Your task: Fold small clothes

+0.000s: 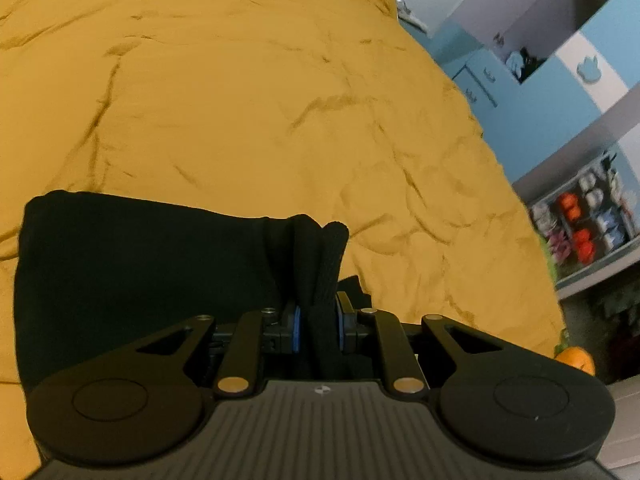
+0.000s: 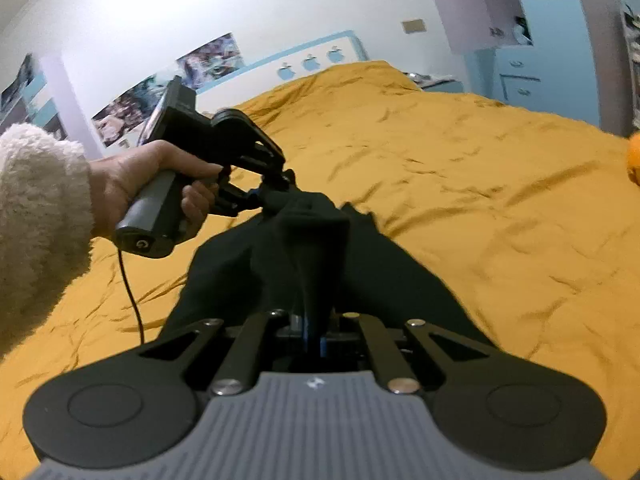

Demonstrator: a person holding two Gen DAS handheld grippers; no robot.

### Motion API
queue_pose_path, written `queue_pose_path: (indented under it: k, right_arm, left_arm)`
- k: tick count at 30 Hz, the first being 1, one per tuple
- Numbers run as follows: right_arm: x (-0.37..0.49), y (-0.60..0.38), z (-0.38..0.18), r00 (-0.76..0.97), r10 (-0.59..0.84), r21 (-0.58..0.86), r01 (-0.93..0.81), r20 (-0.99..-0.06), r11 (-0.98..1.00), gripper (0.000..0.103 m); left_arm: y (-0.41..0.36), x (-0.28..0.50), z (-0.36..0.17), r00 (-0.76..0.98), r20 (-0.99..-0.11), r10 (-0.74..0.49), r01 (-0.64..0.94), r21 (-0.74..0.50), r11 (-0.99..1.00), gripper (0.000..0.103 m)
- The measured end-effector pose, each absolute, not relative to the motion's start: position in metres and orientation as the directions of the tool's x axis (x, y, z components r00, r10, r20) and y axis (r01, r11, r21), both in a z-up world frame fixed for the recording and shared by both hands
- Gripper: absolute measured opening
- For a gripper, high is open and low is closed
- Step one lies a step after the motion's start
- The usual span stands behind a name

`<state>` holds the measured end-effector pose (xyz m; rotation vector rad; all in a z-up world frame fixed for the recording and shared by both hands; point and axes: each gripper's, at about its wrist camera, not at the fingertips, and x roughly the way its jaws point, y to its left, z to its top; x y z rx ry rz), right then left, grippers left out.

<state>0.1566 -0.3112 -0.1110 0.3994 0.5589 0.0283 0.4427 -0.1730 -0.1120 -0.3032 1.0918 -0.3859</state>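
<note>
Black garment [image 1: 132,264] held off mustard bedspread [image 1: 248,92] btwn both tools, rest draped onto bedspread. L gripper [image 1: 318,320]: jaws nearly closed, bunched fabric edge clamped btwn blue pads [image 1: 296,330]. R gripper [image 2: 310,332]: jaws fully closed, thin fold of same garment pinched. In R wrist view, L tool seen gripped by hand [image 2: 140,184] in fuzzy cream sleeve [image 2: 36,216]; cable [image 2: 132,296] hung below handle. Orange object [image 2: 634,160] lying at bed edge.
</note>
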Motion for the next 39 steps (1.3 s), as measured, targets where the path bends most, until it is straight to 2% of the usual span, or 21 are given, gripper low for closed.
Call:
queue_pose_path:
  k: [11,19,20,25,29,33,39]
  right_arm:
    - [0.15,-0.333,-0.13,0.833,0.137,0.464,0.154,-0.535,0.872,0.0]
    - [0.147,-0.338,-0.143,0.817,0.117,0.474,0.206,-0.564,0.856,0.0]
    - [0.147,-0.339,-0.145,0.813,0.115,0.477,0.214,-0.57,0.852,0.004]
    - [0.147,-0.347,-0.152,0.802,0.128,0.512,0.241,-0.583,0.824,0.005]
    - [0.148,-0.352,-0.155,0.798,0.141,0.53,0.246,-0.586,0.811,0.007]
    - [0.146,-0.349,-0.153,0.792,0.128,0.507,0.249,-0.597,0.826,0.008]
    - [0.128,-0.361,-0.141,0.795,0.091,0.481,0.268,-0.6,0.835,0.012]
  left_arm:
    - [-0.199,0.44,-0.124,0.374,-0.837,-0.398,0.181,-0.355,0.917,0.017]
    - [-0.216,0.44,-0.134,0.366,-0.858,-0.361,0.215,-0.299,0.93,0.018]
    - [-0.218,0.44,-0.135,0.364,-0.862,-0.352,0.22,-0.288,0.932,0.018]
    - [-0.226,0.442,-0.137,0.366,-0.871,-0.328,0.219,-0.262,0.94,0.023]
    - [-0.222,0.443,-0.126,0.392,-0.843,-0.369,0.198,-0.315,0.928,0.027]
    - [-0.208,0.436,-0.091,0.465,-0.754,-0.465,0.223,-0.408,0.885,0.026]
    - [-0.162,0.387,-0.045,0.465,-0.692,-0.552,0.29,-0.47,0.834,0.026]
